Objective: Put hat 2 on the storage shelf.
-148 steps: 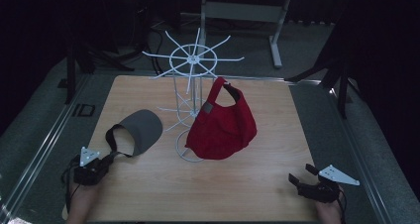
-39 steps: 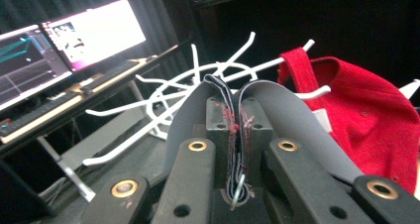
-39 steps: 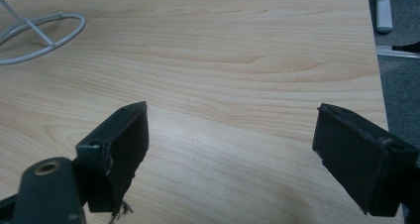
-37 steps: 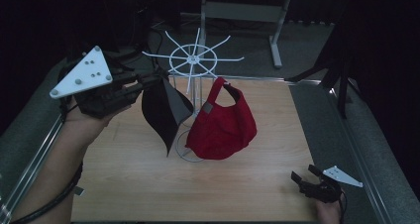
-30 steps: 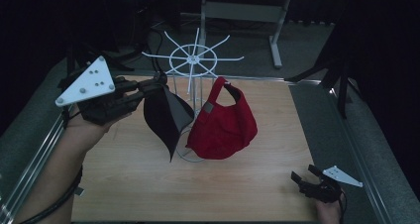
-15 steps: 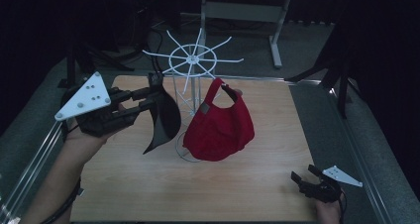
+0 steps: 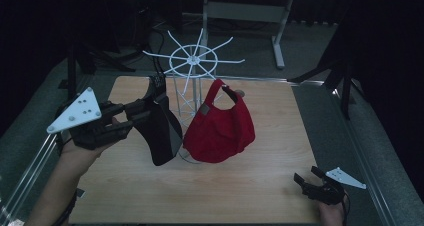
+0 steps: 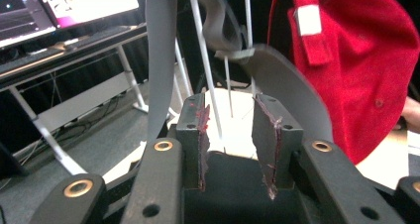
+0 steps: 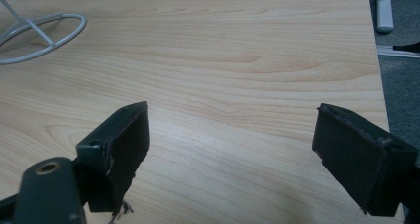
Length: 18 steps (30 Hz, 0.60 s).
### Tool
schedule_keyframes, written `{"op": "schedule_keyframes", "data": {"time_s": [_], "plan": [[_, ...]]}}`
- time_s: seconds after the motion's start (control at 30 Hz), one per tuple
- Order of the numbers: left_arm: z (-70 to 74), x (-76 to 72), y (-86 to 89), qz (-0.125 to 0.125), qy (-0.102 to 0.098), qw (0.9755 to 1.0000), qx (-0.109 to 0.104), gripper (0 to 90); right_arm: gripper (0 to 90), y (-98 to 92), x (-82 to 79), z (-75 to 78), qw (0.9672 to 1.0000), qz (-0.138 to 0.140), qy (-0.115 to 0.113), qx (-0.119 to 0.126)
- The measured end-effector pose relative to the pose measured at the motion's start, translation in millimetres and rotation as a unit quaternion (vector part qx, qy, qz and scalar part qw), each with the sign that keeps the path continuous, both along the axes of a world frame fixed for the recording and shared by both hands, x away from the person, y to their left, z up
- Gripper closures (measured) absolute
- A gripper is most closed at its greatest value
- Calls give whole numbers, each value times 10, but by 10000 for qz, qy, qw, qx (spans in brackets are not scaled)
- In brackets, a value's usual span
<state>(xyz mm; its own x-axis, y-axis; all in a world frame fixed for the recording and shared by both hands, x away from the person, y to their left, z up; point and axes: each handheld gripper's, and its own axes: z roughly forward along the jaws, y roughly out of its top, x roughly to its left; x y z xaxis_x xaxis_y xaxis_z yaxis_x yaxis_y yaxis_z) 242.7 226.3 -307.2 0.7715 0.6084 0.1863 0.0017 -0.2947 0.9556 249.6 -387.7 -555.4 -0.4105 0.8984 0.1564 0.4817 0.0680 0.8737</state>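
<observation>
1. While a dark grey cap (image 7: 161, 128) hangs from a spoke of the white wire rack (image 7: 192, 66), the high view shows the left claw (image 7: 137, 111) held level at the cap's left edge, over the left half of the wooden table (image 7: 240, 186). A red cap (image 7: 220, 126) hangs from the same rack just to the right, its side against the grey one. At the near right corner the right claw (image 7: 306, 180) lies low on the table, well apart from both caps.

2. Seen from the left gripper view, the left claw (image 8: 236, 135) has just been opening; its jaws stand a little apart with a gap between the pads and nothing pressed in them. The grey cap's (image 8: 292, 85) brim curves past just above the right-hand jaw, its strap looped over a rack wire (image 8: 205, 60). The red cap (image 8: 356, 60) hangs beyond, to the right.

3. From the right gripper view, the right claw (image 9: 230, 149) gapes wide over bare table (image 9: 237, 50), nothing between its jaws. The rack's base ring (image 9: 44, 38) shows at the upper left.
</observation>
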Motion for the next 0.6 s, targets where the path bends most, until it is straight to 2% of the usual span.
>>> {"op": "schedule_keyframes", "data": {"time_s": [0.27,0.4,0.6], "plan": [[-282,-44,77,51,191,9998,-16,673,142,-3,-5,0,10000,-20,-34,17],[-469,-49,117,67,382,9992,-24,672,142,-13,-11,1,9999,-44,-81,43],[-672,-63,158,147,538,9984,-23,672,142,-9,-9,2,9999,-62,-85,29]]}}
